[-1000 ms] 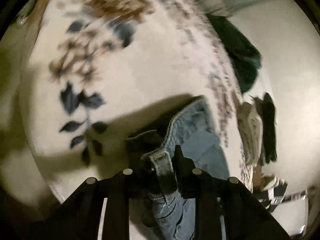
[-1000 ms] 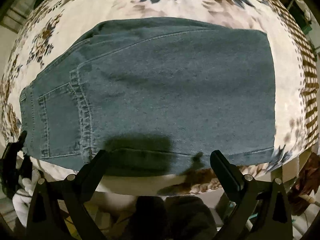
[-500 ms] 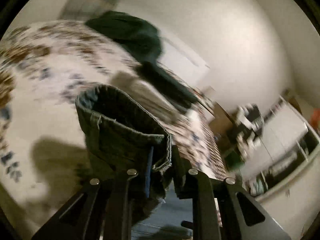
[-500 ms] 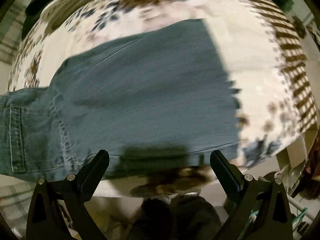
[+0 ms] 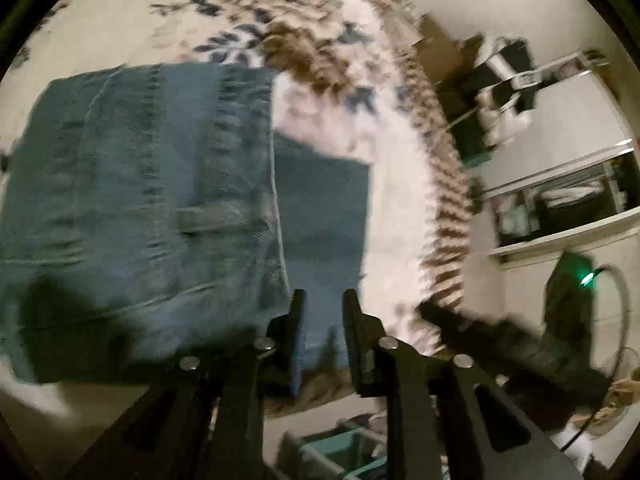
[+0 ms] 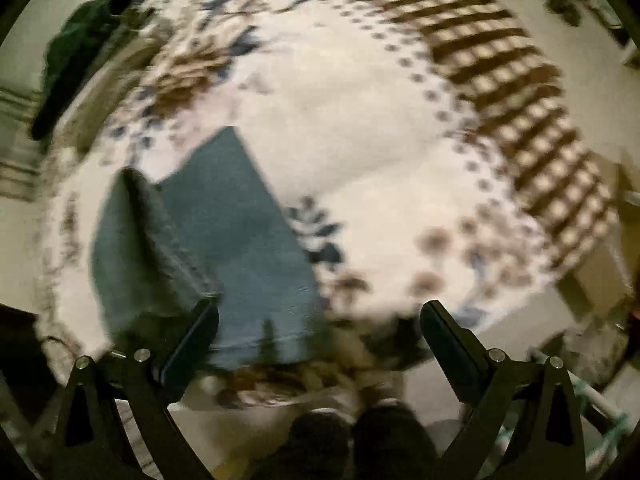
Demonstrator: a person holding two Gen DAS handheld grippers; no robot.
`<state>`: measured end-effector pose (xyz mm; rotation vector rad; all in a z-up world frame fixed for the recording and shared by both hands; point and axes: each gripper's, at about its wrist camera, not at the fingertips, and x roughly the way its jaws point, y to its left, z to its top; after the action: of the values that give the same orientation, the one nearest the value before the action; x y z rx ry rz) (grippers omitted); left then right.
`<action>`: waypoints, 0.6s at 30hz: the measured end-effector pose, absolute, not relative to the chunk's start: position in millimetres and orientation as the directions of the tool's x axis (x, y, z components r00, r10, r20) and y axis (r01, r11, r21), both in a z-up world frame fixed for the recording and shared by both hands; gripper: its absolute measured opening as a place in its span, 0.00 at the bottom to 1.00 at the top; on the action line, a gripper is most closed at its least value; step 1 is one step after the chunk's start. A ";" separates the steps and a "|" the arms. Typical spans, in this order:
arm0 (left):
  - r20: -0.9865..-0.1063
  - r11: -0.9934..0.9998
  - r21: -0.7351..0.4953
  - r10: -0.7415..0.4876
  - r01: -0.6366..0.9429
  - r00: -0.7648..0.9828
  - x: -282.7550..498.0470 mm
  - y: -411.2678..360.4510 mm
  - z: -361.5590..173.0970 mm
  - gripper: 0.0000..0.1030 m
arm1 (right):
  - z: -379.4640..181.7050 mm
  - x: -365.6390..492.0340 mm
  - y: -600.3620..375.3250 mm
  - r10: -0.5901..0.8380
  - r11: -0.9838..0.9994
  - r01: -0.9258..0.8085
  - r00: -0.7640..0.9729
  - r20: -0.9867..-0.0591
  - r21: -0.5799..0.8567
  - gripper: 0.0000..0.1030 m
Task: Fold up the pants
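On the bed (image 5: 132, 28), over the flower-printed cover, I see the pants (image 5: 140, 208) lying as a compact denim block, with the waistband end and its belt loop laid on top of a lower layer that sticks out to the right in the left wrist view. I judge the fold to be largely made: the top layer has been brought across and now rests on the layer beneath. The edges do not line up, since the lower layer shows past the upper one, so I reckon some squaring or one more fold may be left. Blur in both views keeps me from saying more.

From the left wrist view, my left hand-held gripper (image 5: 323, 320) points steeply down at the near edge of the pants. Its jaws are opening, the gap between them is narrow, and I see no cloth between them; denim shows only behind the gap.

From the right wrist view, my right hand-held gripper (image 6: 320, 332) also points steeply down, over the near edge of the bed, with its jaws spread wide and nothing between them. The pants (image 6: 224, 240) lie to the left of its centre, one layer humped up at the left side. Well beyond, at the far left, sits a dark green garment (image 6: 80, 40).
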<state>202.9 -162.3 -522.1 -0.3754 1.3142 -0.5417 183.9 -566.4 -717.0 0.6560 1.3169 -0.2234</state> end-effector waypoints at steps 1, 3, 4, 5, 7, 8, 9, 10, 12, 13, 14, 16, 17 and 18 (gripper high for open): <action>-0.817 0.834 -0.525 -0.550 0.171 0.171 199.6 -159.4 -514.3 0.50 | -717.9 189.9 -561.1 0.251 0.796 0.486 0.279 -0.927 0.361 0.99; -0.833 0.858 -0.486 -0.512 0.167 0.211 192.4 -146.6 -494.8 0.92 | -718.7 199.7 -552.1 0.335 0.789 0.425 0.307 -0.891 0.443 0.99; -0.833 0.869 -0.471 -0.495 0.152 0.246 190.0 -132.3 -487.5 0.92 | -719.5 207.6 -545.0 0.376 0.789 0.385 0.311 -0.873 0.478 0.99; -0.839 0.882 -0.451 -0.470 0.134 0.274 190.7 -119.3 -481.4 0.92 | -722.5 218.8 -534.1 0.428 0.785 0.338 0.310 -0.849 0.519 0.99; -0.864 0.921 -0.381 -0.387 0.083 0.321 195.5 -89.1 -486.3 0.92 | -730.4 239.3 -513.8 0.483 0.785 0.269 0.298 -0.824 0.558 0.99; -0.880 0.940 -0.337 -0.336 0.058 0.336 199.7 -76.0 -488.8 0.92 | -736.2 250.9 -503.6 0.488 0.797 0.236 0.291 -0.823 0.556 0.99; -0.897 0.955 -0.297 -0.288 0.028 0.336 205.9 -62.3 -494.9 0.92 | -744.2 261.8 -492.4 0.493 0.807 0.208 0.277 -0.825 0.552 0.99; -0.909 0.962 -0.274 -0.260 0.003 0.327 207.4 -51.3 -502.1 0.92 | -752.8 272.8 -484.1 0.493 0.815 0.193 0.264 -0.829 0.547 0.99; -0.923 0.968 -0.242 -0.211 -0.060 0.321 214.0 -28.9 -512.2 0.92 | -774.4 294.3 -467.6 0.501 0.823 0.175 0.225 -0.836 0.541 0.99; -0.927 0.969 -0.231 -0.193 -0.084 0.322 217.2 -18.5 -518.5 0.92 | -782.7 300.4 -461.6 0.494 0.831 0.173 0.208 -0.844 0.528 0.99; -0.930 0.971 -0.217 -0.175 -0.098 0.322 219.8 -12.2 -521.6 0.92 | -791.3 307.0 -453.6 0.470 0.847 0.182 0.186 -0.863 0.500 0.93; -0.933 0.975 -0.187 -0.136 -0.124 0.334 224.7 -1.6 -524.7 0.92 | -792.2 309.7 -443.7 0.478 0.839 0.176 0.217 -0.851 0.515 0.70; -0.931 0.975 -0.181 -0.128 -0.130 0.341 226.4 1.4 -525.4 0.92 | -790.8 309.5 -435.6 0.483 0.837 0.169 0.218 -0.848 0.520 0.48; -0.930 0.974 -0.179 -0.123 -0.135 0.346 223.8 7.0 -526.1 0.92 | -790.1 309.0 -427.8 0.460 0.852 0.171 0.203 -0.864 0.494 0.48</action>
<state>223.8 7.0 -526.1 -0.2410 1.2210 0.0082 309.0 -427.8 -790.1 0.5571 1.3710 0.2166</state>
